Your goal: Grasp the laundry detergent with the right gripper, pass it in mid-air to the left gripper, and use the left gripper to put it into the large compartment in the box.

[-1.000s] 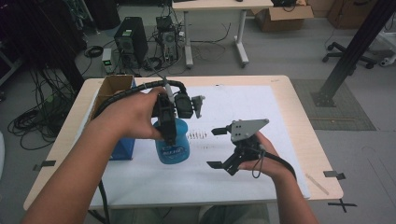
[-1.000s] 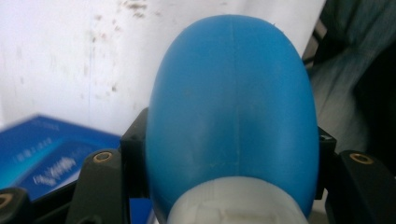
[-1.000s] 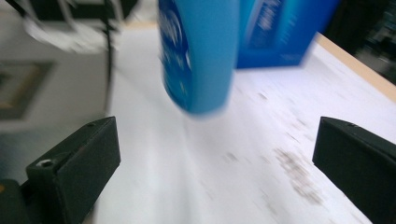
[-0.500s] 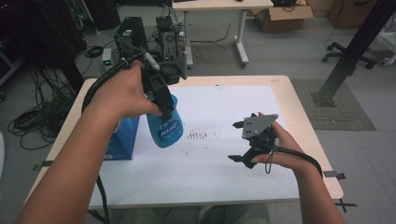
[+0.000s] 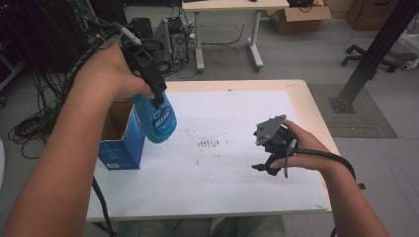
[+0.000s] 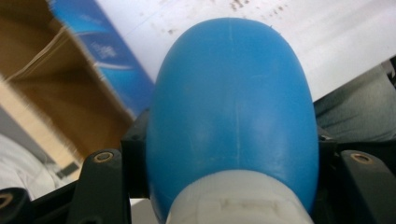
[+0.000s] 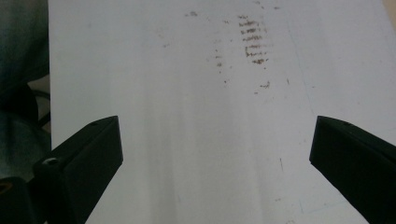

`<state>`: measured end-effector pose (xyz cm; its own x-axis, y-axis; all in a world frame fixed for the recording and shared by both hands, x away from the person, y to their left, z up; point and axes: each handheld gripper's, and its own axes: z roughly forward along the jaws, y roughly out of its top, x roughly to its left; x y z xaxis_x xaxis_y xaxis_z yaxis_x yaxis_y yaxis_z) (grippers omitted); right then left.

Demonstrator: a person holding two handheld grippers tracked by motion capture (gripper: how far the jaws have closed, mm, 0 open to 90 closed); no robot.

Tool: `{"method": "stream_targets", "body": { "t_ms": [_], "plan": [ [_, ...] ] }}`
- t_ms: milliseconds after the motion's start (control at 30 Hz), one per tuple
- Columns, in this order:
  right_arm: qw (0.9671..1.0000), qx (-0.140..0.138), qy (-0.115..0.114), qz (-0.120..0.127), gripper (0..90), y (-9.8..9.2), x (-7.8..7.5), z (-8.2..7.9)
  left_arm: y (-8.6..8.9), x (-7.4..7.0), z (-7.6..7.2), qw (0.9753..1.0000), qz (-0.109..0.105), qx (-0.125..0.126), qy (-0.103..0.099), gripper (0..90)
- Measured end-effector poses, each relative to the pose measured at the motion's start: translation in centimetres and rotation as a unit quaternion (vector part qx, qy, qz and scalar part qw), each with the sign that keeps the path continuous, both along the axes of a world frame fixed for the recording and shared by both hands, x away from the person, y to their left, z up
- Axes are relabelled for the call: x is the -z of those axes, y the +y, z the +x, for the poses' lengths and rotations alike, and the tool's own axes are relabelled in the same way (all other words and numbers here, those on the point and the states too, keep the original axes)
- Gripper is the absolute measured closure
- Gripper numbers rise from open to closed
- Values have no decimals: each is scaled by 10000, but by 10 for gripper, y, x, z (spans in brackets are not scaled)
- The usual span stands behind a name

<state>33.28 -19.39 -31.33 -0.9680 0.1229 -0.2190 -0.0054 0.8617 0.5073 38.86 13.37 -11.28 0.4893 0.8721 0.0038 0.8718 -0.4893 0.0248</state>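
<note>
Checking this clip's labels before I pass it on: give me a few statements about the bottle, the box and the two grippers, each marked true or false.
1. The left gripper grips the blue bottle and holds it off the table. True.
2. The right gripper is shut on a pen. False: its jaws stand wide apart with nothing between them, over the white sheet.
3. The blue box is open at the top. True.
4. The bottle lies on its side on the sheet. False: it hangs in the air, tilted, beside the box.
</note>
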Motion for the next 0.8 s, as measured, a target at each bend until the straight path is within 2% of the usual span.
{"method": "stream_targets", "body": {
  "t_ms": [67,167,367,600,800],
  "plan": [
    [9999,-43,22,-119,28,-1,-2,0,7,-6,3,9998,29,-200,-6,389],
    [9999,-40,55,-120,28,-3,-5,1,17,-13,7,9988,77,-483,-43,389],
    [9999,-15,121,-111,28,-7,-7,1,44,-27,14,9941,13,-1080,-42,389],
    [9995,-55,287,-140,28,-10,0,4,71,-32,21,9867,103,-1625,-27,388],
    [9993,-59,322,-172,29,-11,4,7,92,-33,26,9784,49,-2065,-66,388]
  ]
}}
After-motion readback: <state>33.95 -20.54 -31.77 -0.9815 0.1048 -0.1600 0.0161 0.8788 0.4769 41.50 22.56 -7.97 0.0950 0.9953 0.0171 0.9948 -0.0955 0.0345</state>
